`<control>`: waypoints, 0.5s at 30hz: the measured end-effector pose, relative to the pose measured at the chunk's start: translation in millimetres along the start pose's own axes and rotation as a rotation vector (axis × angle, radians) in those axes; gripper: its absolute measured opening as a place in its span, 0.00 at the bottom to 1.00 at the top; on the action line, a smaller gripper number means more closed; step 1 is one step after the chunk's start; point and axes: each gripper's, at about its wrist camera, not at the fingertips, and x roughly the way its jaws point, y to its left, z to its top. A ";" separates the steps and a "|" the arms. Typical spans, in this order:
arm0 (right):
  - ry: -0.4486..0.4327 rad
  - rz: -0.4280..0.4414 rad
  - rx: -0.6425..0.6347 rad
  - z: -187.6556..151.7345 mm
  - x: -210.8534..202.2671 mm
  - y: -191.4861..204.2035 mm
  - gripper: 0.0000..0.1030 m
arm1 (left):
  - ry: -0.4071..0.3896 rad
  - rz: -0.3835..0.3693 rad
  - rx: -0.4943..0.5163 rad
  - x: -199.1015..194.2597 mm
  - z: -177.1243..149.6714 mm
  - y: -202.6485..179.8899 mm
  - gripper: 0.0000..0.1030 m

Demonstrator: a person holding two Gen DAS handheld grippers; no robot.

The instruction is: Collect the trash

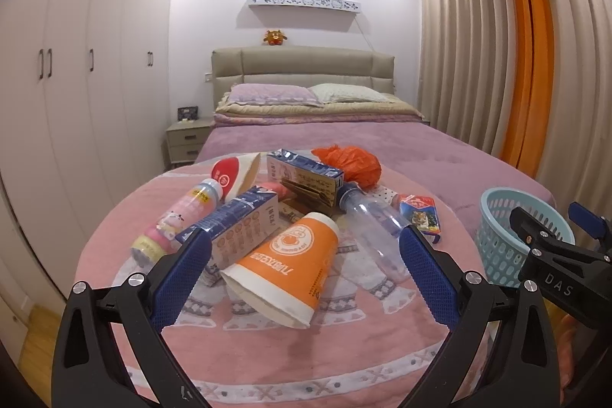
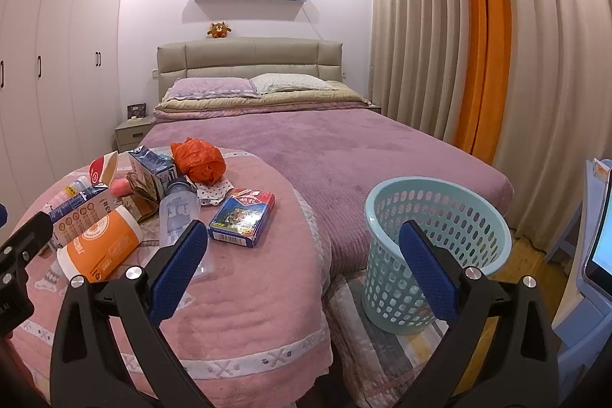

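A heap of trash lies on a pink blanket (image 1: 290, 362) at the foot of the bed: an orange paper cup (image 1: 285, 262) on its side, a blue and white carton (image 1: 237, 222), a second carton (image 1: 306, 178), a clear plastic bottle (image 1: 376, 220), a pink drink bottle (image 1: 176, 220), a red and white cup (image 1: 235, 174), a crumpled orange bag (image 1: 350, 163) and a small card box (image 2: 243, 217). My left gripper (image 1: 306, 239) stands open just before the orange cup, holding nothing. My right gripper (image 2: 304, 236) is open between the heap and a light blue basket (image 2: 432, 243).
The basket stands at the bed's right side on a striped mat (image 2: 382, 343). Beyond lie the purple bedspread (image 2: 344, 148), pillows and headboard. White wardrobes (image 1: 76, 83) line the left wall, curtains (image 2: 440, 44) the right. A blue and white unit (image 2: 589, 274) stands at far right.
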 end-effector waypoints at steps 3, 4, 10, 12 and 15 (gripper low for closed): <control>-0.001 -0.001 -0.001 -0.1 0.1 0.1 0.93 | -0.009 0.017 -0.007 -1.5 -0.1 3.0 0.93; 0.000 0.000 -0.001 -0.3 0.1 -0.3 0.93 | -0.010 0.016 -0.010 -1.7 0.0 4.3 0.93; -0.002 0.004 -0.012 -1.1 -0.4 2.8 0.93 | -0.018 0.036 -0.025 -5.7 0.5 17.1 0.93; -0.003 0.012 -0.016 -1.3 -0.6 4.0 0.93 | -0.013 0.041 -0.038 -6.4 0.8 25.1 0.93; 0.001 0.028 -0.023 -1.2 0.3 7.1 0.89 | -0.010 0.051 -0.054 -7.7 1.4 36.2 0.93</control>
